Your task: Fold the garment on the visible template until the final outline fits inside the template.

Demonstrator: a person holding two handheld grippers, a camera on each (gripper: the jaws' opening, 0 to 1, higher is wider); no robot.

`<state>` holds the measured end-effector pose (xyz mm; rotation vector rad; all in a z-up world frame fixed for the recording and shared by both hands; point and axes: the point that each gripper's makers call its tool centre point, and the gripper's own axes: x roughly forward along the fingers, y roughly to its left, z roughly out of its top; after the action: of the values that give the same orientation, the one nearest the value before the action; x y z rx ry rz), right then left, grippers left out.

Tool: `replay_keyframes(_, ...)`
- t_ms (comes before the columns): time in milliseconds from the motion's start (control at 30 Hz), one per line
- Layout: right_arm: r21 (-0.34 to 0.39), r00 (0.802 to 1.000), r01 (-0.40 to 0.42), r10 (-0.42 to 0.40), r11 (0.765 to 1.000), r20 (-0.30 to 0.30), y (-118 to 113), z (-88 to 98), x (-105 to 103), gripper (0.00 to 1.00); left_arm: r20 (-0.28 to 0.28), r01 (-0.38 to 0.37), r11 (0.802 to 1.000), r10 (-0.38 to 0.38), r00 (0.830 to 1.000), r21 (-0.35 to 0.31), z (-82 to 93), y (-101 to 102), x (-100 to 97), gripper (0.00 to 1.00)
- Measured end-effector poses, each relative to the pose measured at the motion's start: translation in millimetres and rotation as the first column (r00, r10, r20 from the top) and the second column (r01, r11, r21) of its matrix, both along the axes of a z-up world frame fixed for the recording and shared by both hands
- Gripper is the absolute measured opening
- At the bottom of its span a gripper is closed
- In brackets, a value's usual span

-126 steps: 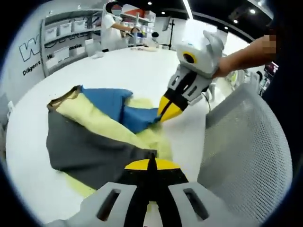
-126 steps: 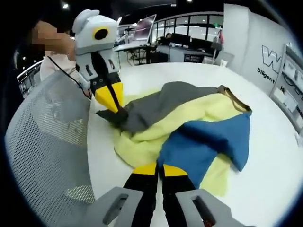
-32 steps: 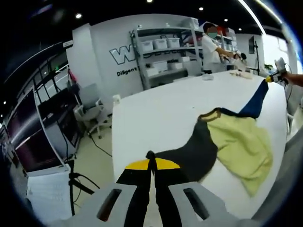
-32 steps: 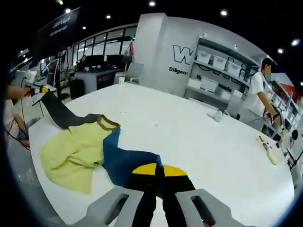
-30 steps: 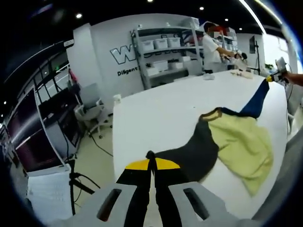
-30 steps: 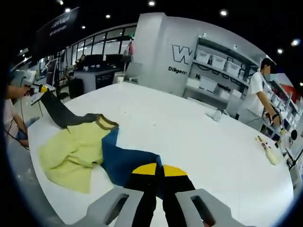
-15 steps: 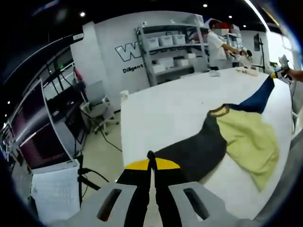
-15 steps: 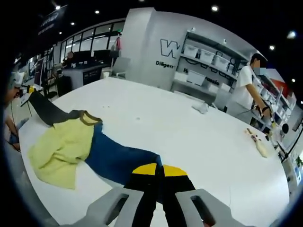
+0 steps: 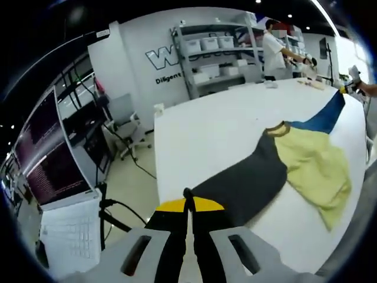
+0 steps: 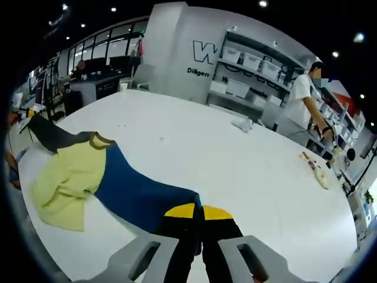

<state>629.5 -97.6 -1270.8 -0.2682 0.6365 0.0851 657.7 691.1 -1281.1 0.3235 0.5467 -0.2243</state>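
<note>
So the garment [image 9: 294, 171] is lying stretched out across the white counter [image 9: 218, 130], pulled between the two grippers. The left hand-held gripper [image 9: 187, 203] is sitting with its jaws pressed together on the dark grey sleeve end, right by the counter's edge. The right hand-held gripper [image 10: 198, 215] is doing the same thing on the blue sleeve end, jaws clamped tight on the cloth. In between, the yellow body of the shirt is lying a bit rumpled on the counter, brownish collar facing the far side. I'm not spotting any template outline from here. In the background a person [image 10: 306, 100] is standing by some shelving [image 9: 218, 50] with storage bins.
</note>
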Motion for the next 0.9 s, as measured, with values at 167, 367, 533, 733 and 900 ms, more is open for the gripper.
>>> replay_keyframes(167, -0.004, 1.0, 0.0, 0.0, 1.0, -0.01, 0.1, -2.8, -2.0, 0.0, -0.01, -0.004, 1.0, 0.005, 1.0, 0.006, -6.8, 0.3, -4.7, 0.0)
replay_keyframes(367, -0.007, 1.0, 0.0, 0.0, 1.0, -0.017, 0.7, -4.3, -2.9, 0.0, -0.025, -0.013, 1.0, 0.013, 1.0, 0.008, -15.5, 3.3, -6.6, 0.0)
replay_keyframes(533, -0.006, 1.0, 0.0, 0.0, 1.0, -0.021, 2.7, -6.3, -4.0, 0.0, -0.036, -0.014, 1.0, 0.014, 0.999, 0.008, -22.4, 3.0, -7.0, 0.0)
replay_keyframes(733, -0.007, 0.999, 0.006, -0.007, 1.0, -0.032, 0.8, -12.1, -6.3, 0.0, -0.053, -0.003, 1.0, 0.004, 0.999, 0.015, -32.5, -1.3, -7.3, 0.0)
replay_keyframes(900, -0.009, 0.999, 0.008, -0.009, 1.0, -0.041, -0.7, -15.0, -8.6, 0.0, -0.062, -0.007, 1.0, 0.007, 0.998, 0.009, -41.2, -1.1, -6.2, 0.0)
